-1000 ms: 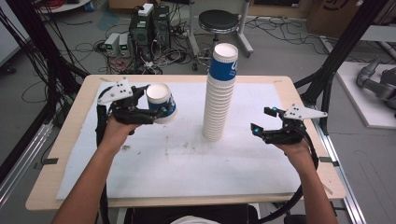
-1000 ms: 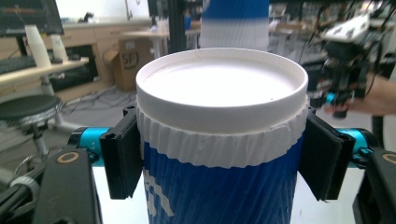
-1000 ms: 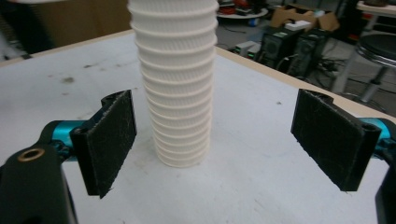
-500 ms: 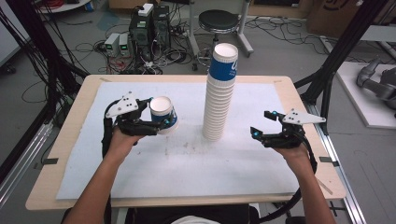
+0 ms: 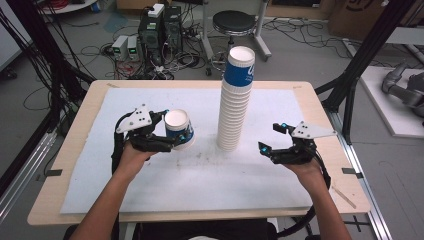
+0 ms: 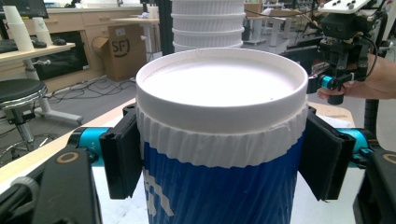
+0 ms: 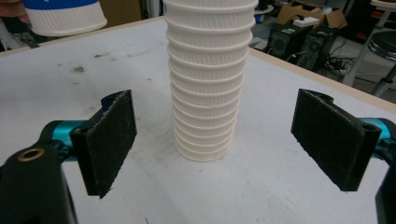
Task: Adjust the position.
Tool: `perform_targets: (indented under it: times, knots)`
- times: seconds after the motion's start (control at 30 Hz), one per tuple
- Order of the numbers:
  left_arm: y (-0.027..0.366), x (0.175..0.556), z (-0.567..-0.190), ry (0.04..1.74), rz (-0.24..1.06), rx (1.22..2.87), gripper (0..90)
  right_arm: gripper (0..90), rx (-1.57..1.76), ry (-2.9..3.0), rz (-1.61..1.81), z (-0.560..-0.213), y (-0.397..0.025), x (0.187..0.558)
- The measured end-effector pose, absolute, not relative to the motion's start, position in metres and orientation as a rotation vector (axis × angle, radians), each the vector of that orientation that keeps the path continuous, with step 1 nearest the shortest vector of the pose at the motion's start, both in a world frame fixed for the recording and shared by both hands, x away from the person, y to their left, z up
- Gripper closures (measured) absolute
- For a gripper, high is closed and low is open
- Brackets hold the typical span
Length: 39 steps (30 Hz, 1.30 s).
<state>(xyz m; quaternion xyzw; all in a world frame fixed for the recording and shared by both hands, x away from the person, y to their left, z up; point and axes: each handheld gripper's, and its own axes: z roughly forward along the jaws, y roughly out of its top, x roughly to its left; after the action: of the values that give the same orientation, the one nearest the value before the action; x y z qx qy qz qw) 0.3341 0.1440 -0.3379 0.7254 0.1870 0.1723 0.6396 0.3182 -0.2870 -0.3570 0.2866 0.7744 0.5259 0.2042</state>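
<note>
A blue paper cup (image 5: pixel 179 131) with a white ribbed band is clamped between the jaws of my left gripper (image 5: pixel 172 131), left of centre and low over the white sheet. In the left gripper view the cup (image 6: pixel 219 154) has a black pad pressed on each side, and its white round end faces the camera. A tall stack of upturned cups (image 5: pixel 235 100) stands at mid-table, its top cup blue. My right gripper (image 5: pixel 270 136) is open to the right of the stack. In the right gripper view the stack (image 7: pixel 205 79) stands ahead of the wide-apart pads (image 7: pixel 105 140).
A white sheet (image 5: pixel 200 185) covers most of the wooden table (image 5: pixel 330 130). On the floor behind the table are computer boxes (image 5: pixel 160 25), cables and a stool (image 5: pixel 234 22). Black frame posts (image 5: pixel 360 60) stand at both sides.
My left gripper has carried the cup down and toward the near side, closer to the sheet and the stack. The right gripper has barely moved and stays open.
</note>
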Motion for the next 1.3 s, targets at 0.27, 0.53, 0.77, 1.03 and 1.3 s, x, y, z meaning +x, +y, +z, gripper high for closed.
perform_targets:
  times: [0.27, 0.53, 0.77, 1.03, 1.3]
  knots:
    - [0.122, 0.335, -0.338, 0.402, 0.37, 1.654, 26.1, 14.4, 0.729, 2.205, 1.516, -0.359, -0.275, 0.312]
    - [0.094, 0.337, -0.338, 0.363, 0.317, 1.666, 26.2, 14.4, 0.684, 2.232, 1.56, -0.362, -0.265, 0.314]
    - [0.08, 0.334, -0.338, 0.341, 0.286, 1.663, 26.2, 14.4, 0.629, 2.26, 1.606, -0.362, -0.251, 0.31]
    - [0.068, 0.331, -0.336, 0.31, 0.278, 1.669, 26.2, 14.4, 0.568, 2.283, 1.658, -0.362, -0.228, 0.309]
    - [0.059, 0.331, -0.335, 0.291, 0.263, 1.681, 26.3, 14.4, 0.516, 2.323, 1.69, -0.365, -0.204, 0.314]
